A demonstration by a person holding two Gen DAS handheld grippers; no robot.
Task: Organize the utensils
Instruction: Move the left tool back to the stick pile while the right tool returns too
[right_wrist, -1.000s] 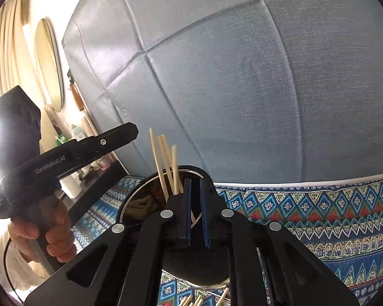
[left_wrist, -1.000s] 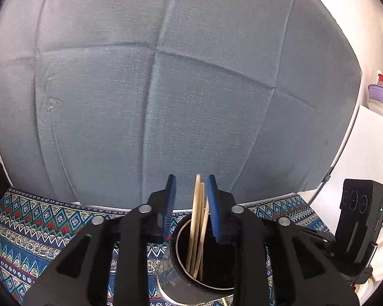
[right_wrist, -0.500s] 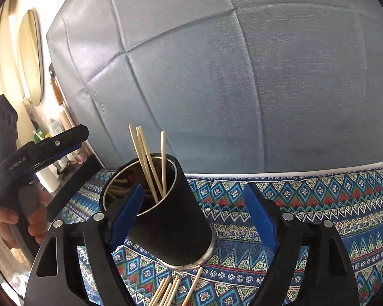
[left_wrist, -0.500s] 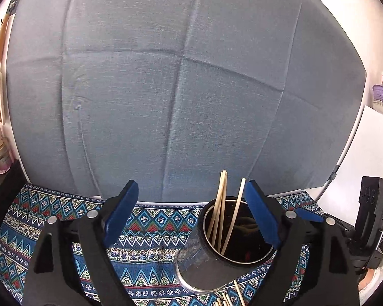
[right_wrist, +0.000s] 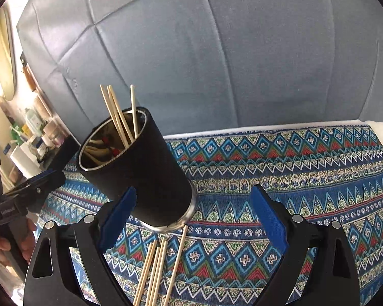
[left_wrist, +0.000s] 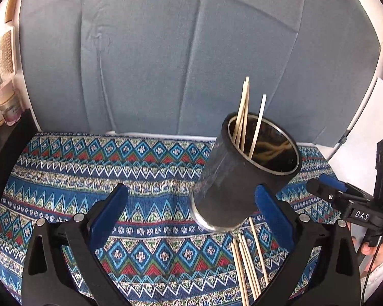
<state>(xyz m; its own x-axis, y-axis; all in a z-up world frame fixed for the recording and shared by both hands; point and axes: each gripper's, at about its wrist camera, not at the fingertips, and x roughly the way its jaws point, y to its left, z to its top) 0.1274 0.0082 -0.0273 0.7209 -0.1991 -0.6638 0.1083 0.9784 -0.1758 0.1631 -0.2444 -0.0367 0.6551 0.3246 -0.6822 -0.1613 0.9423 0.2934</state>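
Your left gripper (left_wrist: 191,214) is opening its jaws wide, with nothing pressed between them. To its right the black cup (left_wrist: 245,176) stands on the patterned desk cloth (left_wrist: 89,168) with several sticks (left_wrist: 245,109) inside. More loose sticks (right_wrist: 160,265) lie before it. Your right gripper (right_wrist: 194,216) is opening too and holds nothing. I judge that picking up a loose stick comes next, which calls for lowering one gripper around it.

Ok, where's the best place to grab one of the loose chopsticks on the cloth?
Probably the outermost chopstick, mid-length, from above, fingers across its width. It lies flat on the cloth, angled away from the bundle, so there's room either side. Its far tip reaches the cup.
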